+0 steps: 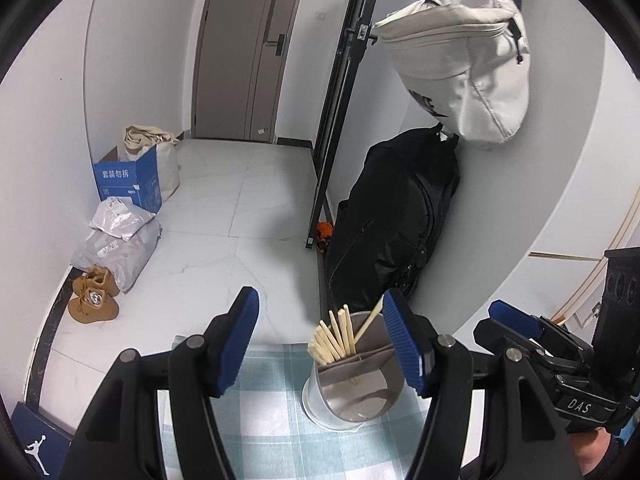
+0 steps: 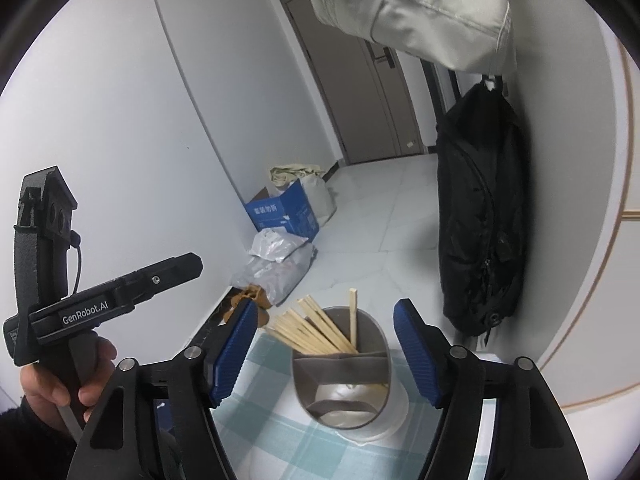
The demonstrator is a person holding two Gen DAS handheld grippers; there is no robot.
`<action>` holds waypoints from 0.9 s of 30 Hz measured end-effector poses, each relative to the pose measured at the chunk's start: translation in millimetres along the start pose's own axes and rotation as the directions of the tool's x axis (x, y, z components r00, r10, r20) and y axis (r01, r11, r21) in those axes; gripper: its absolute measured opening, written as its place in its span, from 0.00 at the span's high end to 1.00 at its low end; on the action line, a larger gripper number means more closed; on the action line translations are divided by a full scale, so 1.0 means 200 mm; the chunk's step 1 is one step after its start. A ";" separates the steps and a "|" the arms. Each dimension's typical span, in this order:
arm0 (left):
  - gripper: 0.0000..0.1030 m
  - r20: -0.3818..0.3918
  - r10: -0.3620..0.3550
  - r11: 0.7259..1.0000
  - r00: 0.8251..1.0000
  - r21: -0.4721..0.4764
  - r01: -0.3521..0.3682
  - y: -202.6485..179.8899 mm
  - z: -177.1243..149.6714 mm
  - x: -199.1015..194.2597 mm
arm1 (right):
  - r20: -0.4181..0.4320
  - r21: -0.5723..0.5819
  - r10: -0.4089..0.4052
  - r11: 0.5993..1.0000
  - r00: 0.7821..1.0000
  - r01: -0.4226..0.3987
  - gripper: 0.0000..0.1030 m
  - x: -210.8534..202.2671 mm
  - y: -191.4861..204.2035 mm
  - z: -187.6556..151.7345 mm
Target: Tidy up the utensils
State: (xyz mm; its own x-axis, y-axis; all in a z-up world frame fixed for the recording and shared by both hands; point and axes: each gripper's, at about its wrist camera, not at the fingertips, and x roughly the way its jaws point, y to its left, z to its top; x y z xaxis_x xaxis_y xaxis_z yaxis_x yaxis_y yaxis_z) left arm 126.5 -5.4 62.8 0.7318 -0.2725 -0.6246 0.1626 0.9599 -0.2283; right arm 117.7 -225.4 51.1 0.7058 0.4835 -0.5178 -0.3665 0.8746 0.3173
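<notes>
My left gripper (image 1: 326, 344) jaws apart, nothing between the pads. My right gripper (image 2: 324, 346) likewise apart and empty. Chopsticks (image 2: 316, 330) stand bunched in the far compartment of the divided holder (image 2: 340, 384), leaning left. Holder sits on the checked cloth (image 2: 264, 412), ahead of both grippers, near the black bag (image 2: 480, 216)
</notes>
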 end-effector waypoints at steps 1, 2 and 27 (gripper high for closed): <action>0.41 0.006 0.003 1.000 1.000 0.002 -0.003 -0.01 -0.01 -0.02 | 0.007 0.000 0.000 1.000 1.000 0.000 0.29 -0.02 0.01 -0.01; 0.40 0.011 0.005 1.000 1.000 0.004 -0.005 -0.01 -0.02 -0.04 | 0.017 0.000 0.003 1.000 1.000 -0.003 0.29 -0.04 0.02 -0.01; 0.22 0.178 0.090 0.995 0.980 0.034 -0.098 -0.05 -0.31 -0.27 | 0.247 -0.074 -0.040 0.996 0.968 0.060 0.00 -0.40 0.13 -0.34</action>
State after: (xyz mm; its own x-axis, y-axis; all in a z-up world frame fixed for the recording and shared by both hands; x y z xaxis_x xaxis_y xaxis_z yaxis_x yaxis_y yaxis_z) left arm 44.1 -3.3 52.6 0.8497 -0.1688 -0.4995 0.1129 0.9836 -0.1404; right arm 9.7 -238.7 47.2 0.8475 0.4250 -0.3179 -0.3674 0.9020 0.2265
